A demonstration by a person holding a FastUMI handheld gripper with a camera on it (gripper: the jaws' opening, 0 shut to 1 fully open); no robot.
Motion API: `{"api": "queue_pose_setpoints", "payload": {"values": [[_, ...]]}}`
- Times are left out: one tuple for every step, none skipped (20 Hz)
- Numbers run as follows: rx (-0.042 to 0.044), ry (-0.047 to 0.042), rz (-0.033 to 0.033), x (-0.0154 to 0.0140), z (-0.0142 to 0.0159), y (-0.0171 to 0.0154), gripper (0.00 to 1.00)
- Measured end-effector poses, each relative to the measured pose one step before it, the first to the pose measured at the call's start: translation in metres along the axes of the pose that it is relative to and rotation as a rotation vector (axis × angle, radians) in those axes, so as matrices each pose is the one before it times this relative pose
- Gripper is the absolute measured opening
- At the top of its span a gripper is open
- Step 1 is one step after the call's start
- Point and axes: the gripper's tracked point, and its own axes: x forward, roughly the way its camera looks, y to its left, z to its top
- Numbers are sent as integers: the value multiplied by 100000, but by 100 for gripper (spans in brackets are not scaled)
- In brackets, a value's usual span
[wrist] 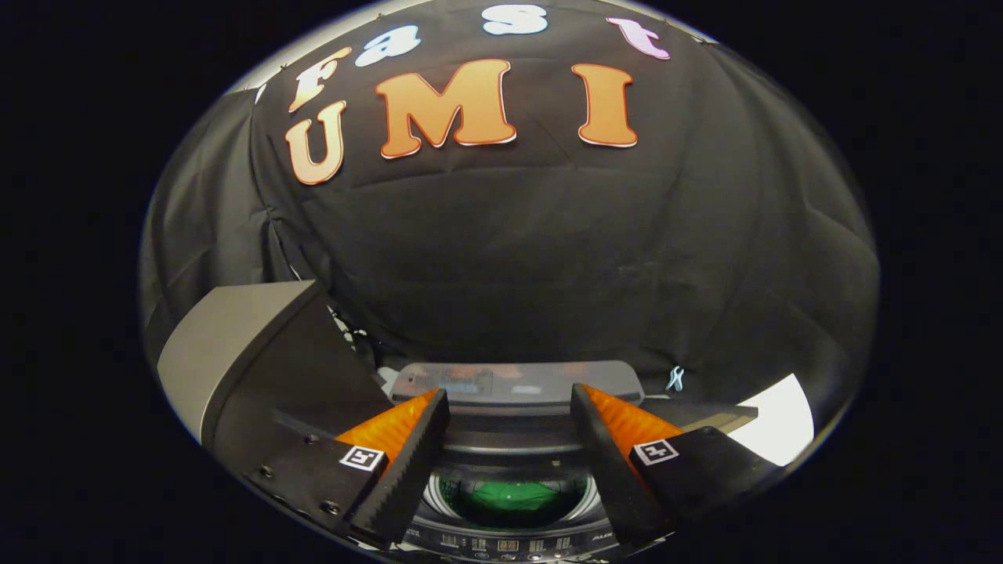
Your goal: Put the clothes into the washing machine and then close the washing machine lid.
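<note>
Green clothes (513, 495) already down in the washing machine (509, 540) drum, between and below the jaws of the gripper (509, 407), spread apart and empty; lid (517, 384) upright at the far side, not yet closed.

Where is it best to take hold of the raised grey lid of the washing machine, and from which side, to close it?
Grip the top free edge of the raised grey lid, coming from above and in front. It stands open behind the drum, where the green cloth lies, its upper rim exposed. The gripper is open, holding nothing.
</note>
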Motion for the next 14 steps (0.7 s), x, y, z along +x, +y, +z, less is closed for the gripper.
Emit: {"api": "queue_pose_setpoints", "payload": {"values": [[286, 302, -360, -160, -421, -75, 100], [-85, 473, -544, -65, -306, -90, 100], [-158, 732, -444, -114, -454, -61, 100], [261, 300, 10, -237, -190, 23, 100], [307, -100, 148, -203, 54, 120, 100], [-36, -163, -147, -365, -2, 63, 100], [63, -673, 33, -269, 237, 188, 100], [172, -956, 296, -373, 388, 192, 100], [94, -1393, 584, -363, 568, 315, 100], [248, -1802, 208, -422, 551, 291, 100], [203, -2239, -264, -484, 845, 267, 100], [64, -2054, -939, -488, 766, 36, 100], [519, -1888, -1123, -619, 775, 156, 100], [1135, -1958, -529, -799, 800, 258, 100]]}}
